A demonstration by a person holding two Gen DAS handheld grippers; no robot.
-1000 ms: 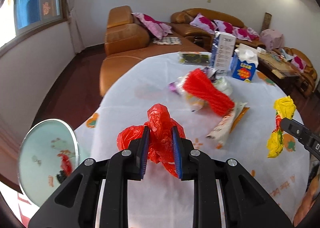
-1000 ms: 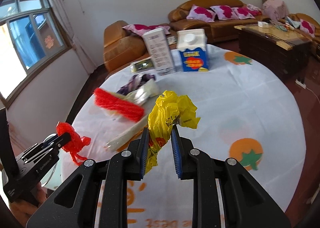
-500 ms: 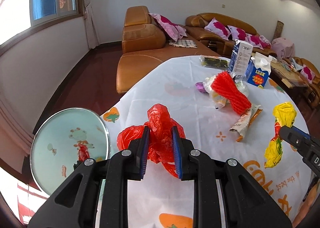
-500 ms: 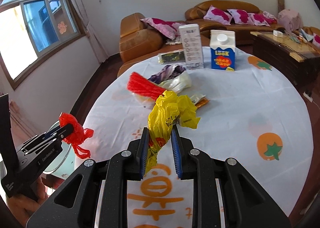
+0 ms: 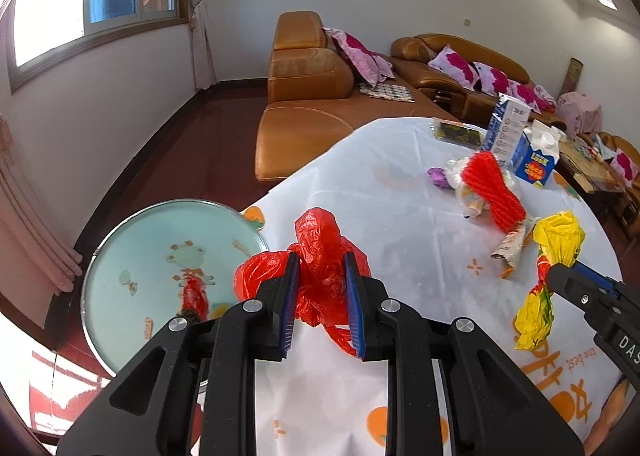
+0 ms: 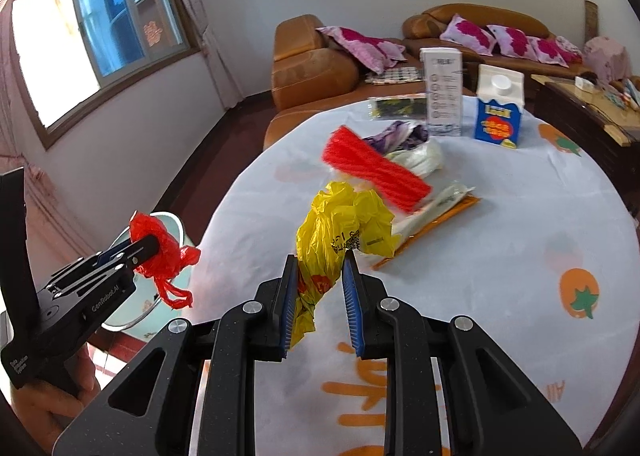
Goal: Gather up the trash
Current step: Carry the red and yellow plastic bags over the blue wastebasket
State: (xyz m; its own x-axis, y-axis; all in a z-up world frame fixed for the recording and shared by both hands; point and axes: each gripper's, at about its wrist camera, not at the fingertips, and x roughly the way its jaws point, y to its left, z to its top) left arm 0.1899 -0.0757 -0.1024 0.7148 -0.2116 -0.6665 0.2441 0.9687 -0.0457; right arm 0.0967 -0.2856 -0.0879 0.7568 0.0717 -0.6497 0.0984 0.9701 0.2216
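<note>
The left gripper (image 5: 322, 288) is clamping a crumpled red plastic bag (image 5: 320, 268) above the table (image 5: 400, 215) edge nearest the camera, just beside a round glass-topped stool (image 5: 160, 256) standing off that edge. The right gripper (image 6: 320, 288) is pinching a twisted yellow plastic bag (image 6: 344, 228) over the near part of the table. More trash is lying toward the far edge: a red ribbed bundle (image 6: 376, 169), a long wrapper (image 6: 436, 207), and behind them a blue carton (image 6: 498, 111) and a white box (image 6: 444, 91) standing upright.

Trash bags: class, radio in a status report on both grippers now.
Left gripper shut on red plastic bag. Right gripper shut on yellow plastic bag. Round bin lid beside table, closed. Nothing in the way.
</note>
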